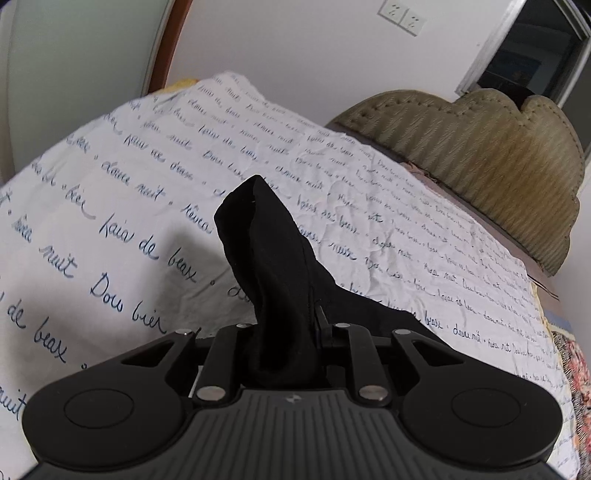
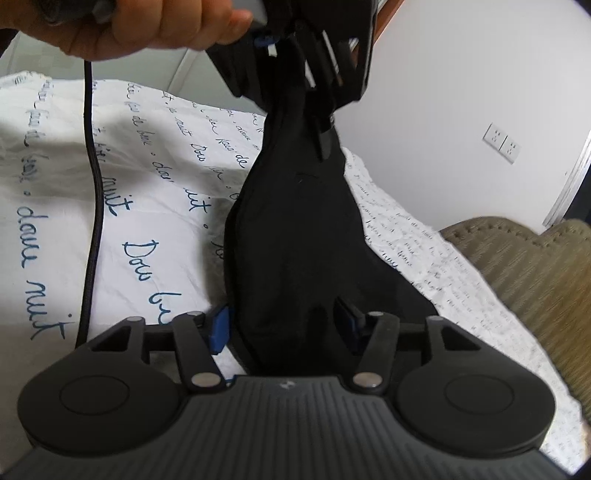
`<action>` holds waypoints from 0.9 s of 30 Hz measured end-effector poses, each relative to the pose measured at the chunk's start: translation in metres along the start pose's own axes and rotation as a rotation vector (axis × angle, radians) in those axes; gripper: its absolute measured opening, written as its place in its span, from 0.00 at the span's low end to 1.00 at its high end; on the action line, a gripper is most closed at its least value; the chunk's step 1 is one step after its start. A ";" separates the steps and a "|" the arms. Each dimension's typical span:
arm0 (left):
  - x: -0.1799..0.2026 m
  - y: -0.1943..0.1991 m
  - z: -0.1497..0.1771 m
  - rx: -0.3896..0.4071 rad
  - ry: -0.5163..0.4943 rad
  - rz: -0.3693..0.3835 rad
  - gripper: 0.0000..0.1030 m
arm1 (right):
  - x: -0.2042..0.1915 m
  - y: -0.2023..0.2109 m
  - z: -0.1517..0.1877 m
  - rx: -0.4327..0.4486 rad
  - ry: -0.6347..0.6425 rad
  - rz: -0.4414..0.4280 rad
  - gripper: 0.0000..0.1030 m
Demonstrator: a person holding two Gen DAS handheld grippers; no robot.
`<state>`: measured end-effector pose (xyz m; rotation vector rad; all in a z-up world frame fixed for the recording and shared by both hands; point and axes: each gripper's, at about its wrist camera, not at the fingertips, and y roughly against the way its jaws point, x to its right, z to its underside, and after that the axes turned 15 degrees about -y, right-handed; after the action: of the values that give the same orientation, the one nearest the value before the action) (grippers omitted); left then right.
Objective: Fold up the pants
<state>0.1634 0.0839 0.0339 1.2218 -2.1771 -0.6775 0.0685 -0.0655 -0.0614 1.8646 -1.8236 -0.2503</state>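
The black pants (image 1: 273, 273) are lifted above a bed with a white sheet (image 1: 110, 206) printed in blue script. My left gripper (image 1: 288, 332) is shut on a bunched part of the pants, which stick up past its fingers. In the right wrist view the pants (image 2: 295, 229) hang stretched between both grippers. My right gripper (image 2: 284, 325) is shut on the near end of the fabric, blue pads (image 2: 219, 328) showing. The left gripper (image 2: 317, 92) holds the far end at top, with the person's hand (image 2: 147, 26) above it.
An olive padded headboard (image 1: 480, 155) stands at the right of the bed. A black cable (image 2: 92, 206) hangs down at left in the right wrist view. White wall with sockets (image 1: 402, 16) and a dark doorway (image 1: 528, 55) lie behind.
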 end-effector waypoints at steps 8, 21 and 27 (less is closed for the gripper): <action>0.019 0.008 -0.009 0.011 -0.029 -0.007 0.17 | 0.021 0.007 -0.003 -0.014 -0.110 -0.095 0.22; 0.052 0.027 -0.020 0.043 -0.097 -0.010 0.17 | 0.173 0.014 -0.021 -0.080 -0.314 -0.107 0.22; 0.066 0.029 -0.022 0.038 -0.115 0.002 0.17 | 0.187 -0.072 -0.031 -0.228 -0.356 -0.066 0.20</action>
<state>0.1324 0.0362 0.0828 1.2268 -2.2951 -0.7244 0.1611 -0.2432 -0.0279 1.8052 -1.8641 -0.8250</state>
